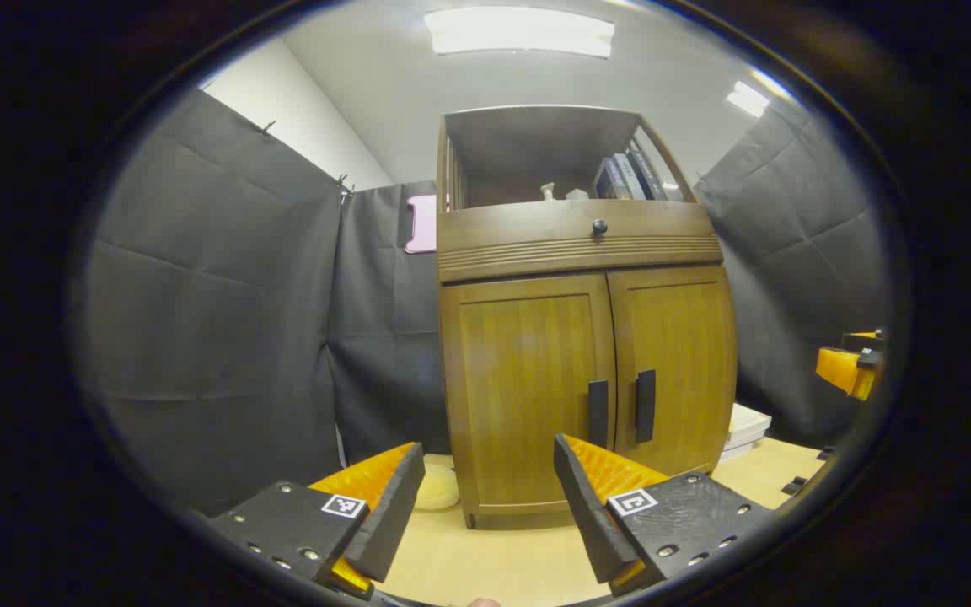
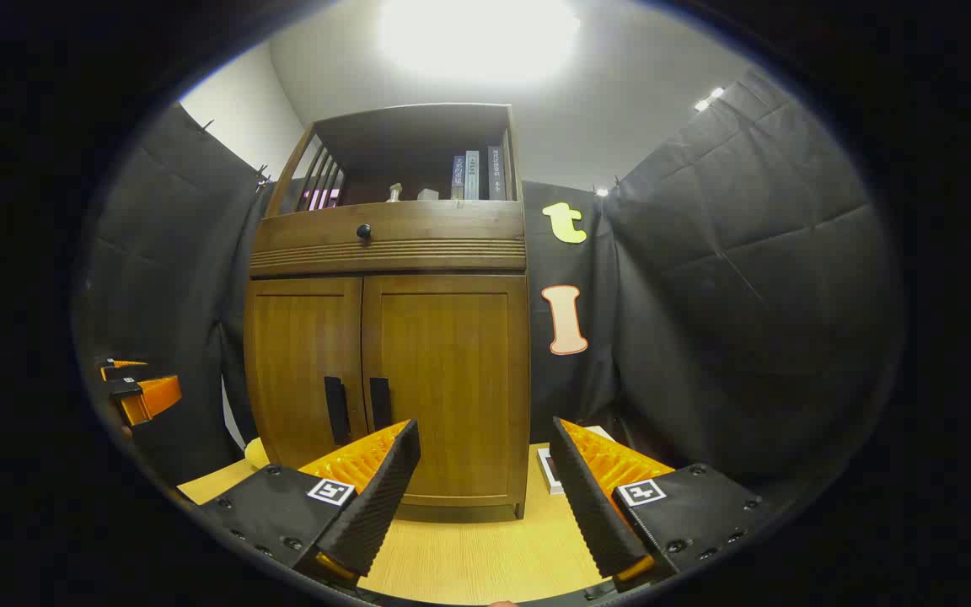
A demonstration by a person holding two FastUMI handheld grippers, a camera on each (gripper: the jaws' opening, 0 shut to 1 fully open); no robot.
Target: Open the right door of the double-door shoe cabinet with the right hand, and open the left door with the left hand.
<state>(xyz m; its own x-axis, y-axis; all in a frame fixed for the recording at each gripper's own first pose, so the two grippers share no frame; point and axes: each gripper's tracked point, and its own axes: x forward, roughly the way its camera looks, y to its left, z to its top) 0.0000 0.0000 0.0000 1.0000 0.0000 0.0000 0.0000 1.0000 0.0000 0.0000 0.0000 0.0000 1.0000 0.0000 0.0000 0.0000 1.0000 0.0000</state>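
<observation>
Black cloth walls (image 1: 199, 320) ring the pale wooden floor (image 2: 469, 556) beneath the closed cabinet (image 2: 393, 371); both grippers gape wide.

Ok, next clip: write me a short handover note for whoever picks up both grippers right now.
Left gripper: open, holding nothing, short of the cabinet.
Right gripper: open, holding nothing, also short of it.
The cabinet stands on the table. Left door and right door are both shut; their handles, left and right, sit side by side at the middle seam.
Done: nothing.
Left: right gripper opens the right door, left gripper the left door.
</observation>
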